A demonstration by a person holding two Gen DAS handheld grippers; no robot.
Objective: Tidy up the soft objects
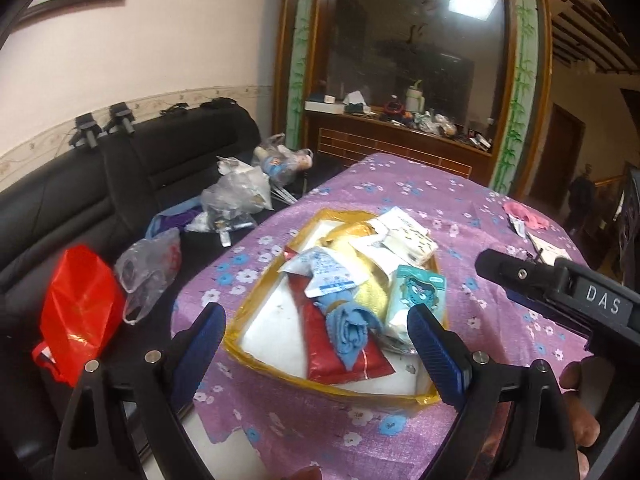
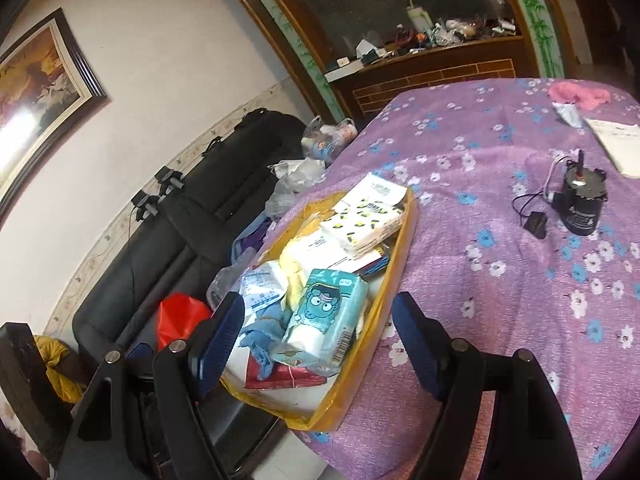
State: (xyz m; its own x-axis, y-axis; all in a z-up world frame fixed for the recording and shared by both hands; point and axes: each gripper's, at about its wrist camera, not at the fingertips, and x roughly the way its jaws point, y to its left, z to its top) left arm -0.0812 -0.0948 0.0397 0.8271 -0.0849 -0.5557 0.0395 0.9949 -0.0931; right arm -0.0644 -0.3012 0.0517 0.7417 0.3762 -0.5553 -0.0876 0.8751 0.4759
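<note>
- Left gripper (image 1: 316, 344): its blue fingers (image 1: 208, 340) stand wide apart and empty, just short of the tray's (image 1: 256, 308) near edge.
- Right gripper (image 2: 318, 338): likewise spread, nothing between the pads, at the tray's near right corner.
- Inside the tray: a rolled blue cloth (image 1: 352, 328) on a red packet (image 1: 340, 356), a teal cartoon tissue pack (image 2: 326, 312) beside it, white tissue packs (image 2: 368, 216) at the far end.
- Beyond the tray, far across the purple tablecloth (image 2: 500, 320), a pink cloth (image 2: 580, 94).
</note>
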